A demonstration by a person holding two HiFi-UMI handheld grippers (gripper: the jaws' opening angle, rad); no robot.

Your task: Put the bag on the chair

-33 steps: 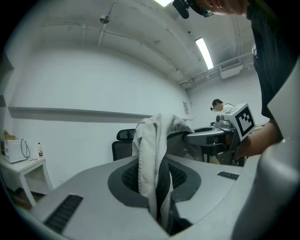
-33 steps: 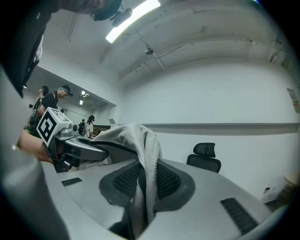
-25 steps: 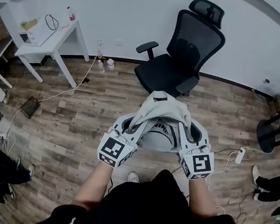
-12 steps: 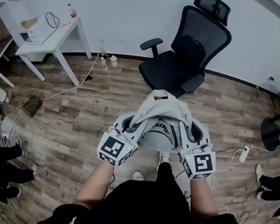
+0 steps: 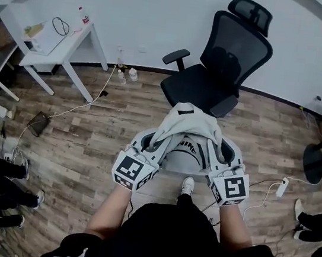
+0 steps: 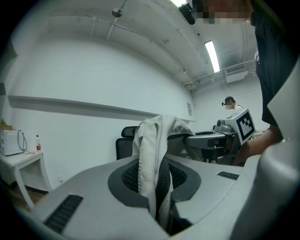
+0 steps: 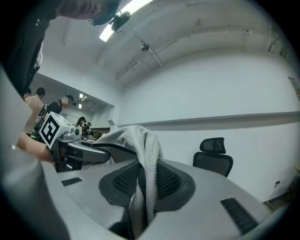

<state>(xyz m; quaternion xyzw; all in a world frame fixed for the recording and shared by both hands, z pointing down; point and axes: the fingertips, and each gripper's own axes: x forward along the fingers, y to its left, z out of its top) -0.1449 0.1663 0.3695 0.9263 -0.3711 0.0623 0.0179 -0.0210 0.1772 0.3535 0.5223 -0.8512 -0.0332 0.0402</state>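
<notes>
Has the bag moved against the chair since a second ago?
Yes, slightly: the bag has shifted left against the chair, whose seat now lies ahead and right of it.

Off-white bag (image 5: pixel 187 121), black chair (image 5: pixel 198 88), brown plank floor (image 5: pixel 87 144).
The bag carries dark lettering; left gripper (image 6: pixel 158 197) and right gripper (image 7: pixel 140 197) are grey, their square markers black-and-white; the floor is wood-grained.
</notes>
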